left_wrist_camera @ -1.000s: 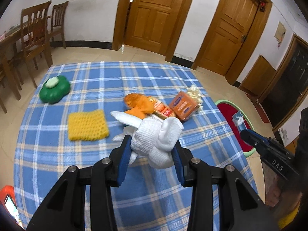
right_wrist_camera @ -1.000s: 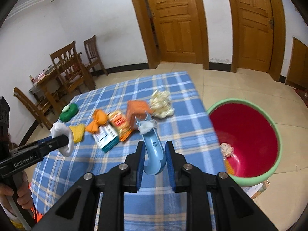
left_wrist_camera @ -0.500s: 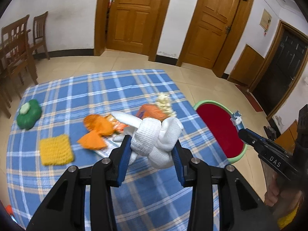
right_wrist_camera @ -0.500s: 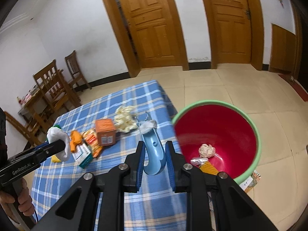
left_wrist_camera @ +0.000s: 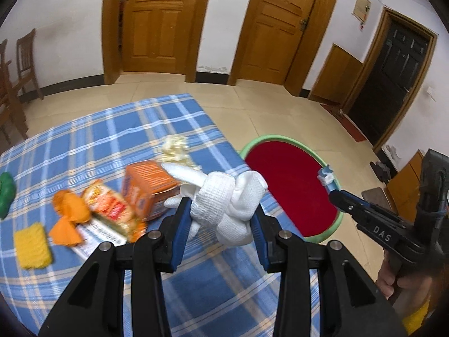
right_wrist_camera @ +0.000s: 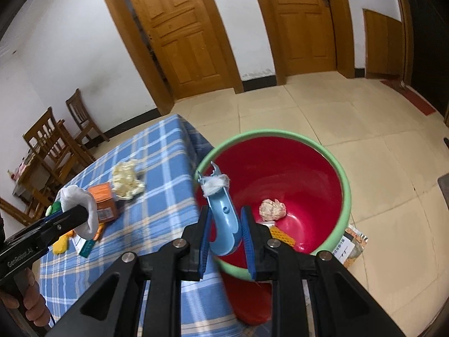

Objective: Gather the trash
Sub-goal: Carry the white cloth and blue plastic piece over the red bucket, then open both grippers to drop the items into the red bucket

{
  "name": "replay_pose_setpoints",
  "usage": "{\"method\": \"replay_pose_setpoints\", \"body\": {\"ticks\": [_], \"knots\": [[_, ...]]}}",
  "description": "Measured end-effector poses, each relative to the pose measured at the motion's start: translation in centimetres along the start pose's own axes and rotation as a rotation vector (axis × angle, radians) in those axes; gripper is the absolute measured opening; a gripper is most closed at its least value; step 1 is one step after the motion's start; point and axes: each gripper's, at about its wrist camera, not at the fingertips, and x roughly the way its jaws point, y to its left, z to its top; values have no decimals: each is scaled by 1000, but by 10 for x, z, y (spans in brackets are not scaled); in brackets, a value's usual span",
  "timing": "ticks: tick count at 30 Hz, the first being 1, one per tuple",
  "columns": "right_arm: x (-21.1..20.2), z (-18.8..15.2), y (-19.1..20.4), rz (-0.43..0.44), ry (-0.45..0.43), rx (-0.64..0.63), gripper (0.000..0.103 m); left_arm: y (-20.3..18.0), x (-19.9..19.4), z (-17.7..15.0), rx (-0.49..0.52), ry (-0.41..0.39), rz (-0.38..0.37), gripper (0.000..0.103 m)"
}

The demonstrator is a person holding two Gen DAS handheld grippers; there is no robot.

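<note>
My left gripper [left_wrist_camera: 220, 216] is shut on a bundled white glove [left_wrist_camera: 227, 199] and holds it above the blue checked tablecloth [left_wrist_camera: 112, 137], near the table's right edge. It also shows in the right wrist view [right_wrist_camera: 80, 212]. My right gripper [right_wrist_camera: 224, 224] is shut on a light blue plastic piece [right_wrist_camera: 223, 219] with a white wad at its tip, held over the near rim of the red bin [right_wrist_camera: 308, 163] with a green rim. The bin [left_wrist_camera: 283, 168] stands on the floor right of the table. Crumpled paper [right_wrist_camera: 272, 209] lies inside it.
On the table lie an orange box [left_wrist_camera: 146, 185], a snack packet [left_wrist_camera: 108, 205], orange peel [left_wrist_camera: 68, 213], a yellow sponge [left_wrist_camera: 32, 241], a cream paper wad [left_wrist_camera: 175, 148] and a green object [left_wrist_camera: 5, 188]. Wooden chairs [right_wrist_camera: 56, 137] stand at the far left.
Both grippers have swung right toward the bin. The right gripper with the blue piece now hangs over the bin's rim; the left gripper with the glove has neared the table's right edge.
</note>
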Motion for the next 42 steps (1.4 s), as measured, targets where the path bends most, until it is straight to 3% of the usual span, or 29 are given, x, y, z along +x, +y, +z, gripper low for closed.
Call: {"method": "replay_pose_setpoints", "body": {"ticks": [10,21,30,38,42], "knots": [[21,1,-31,-31,20,61,24,-30,47,12,53,63,-33,41],[14,3,-56,-53,-29,107,25,-59,80,13,108,115,-54,41],[-8,0,-76,-84,-84,176,40,-85,98,12,176,136,-78,41],[-14,-3,-86,-86,-94,217,44,-100,102,14,219,119,-74,67],[-15,-3,-86,-77,-94,224,46,-100,98,16,219,105,-69,67]]}}
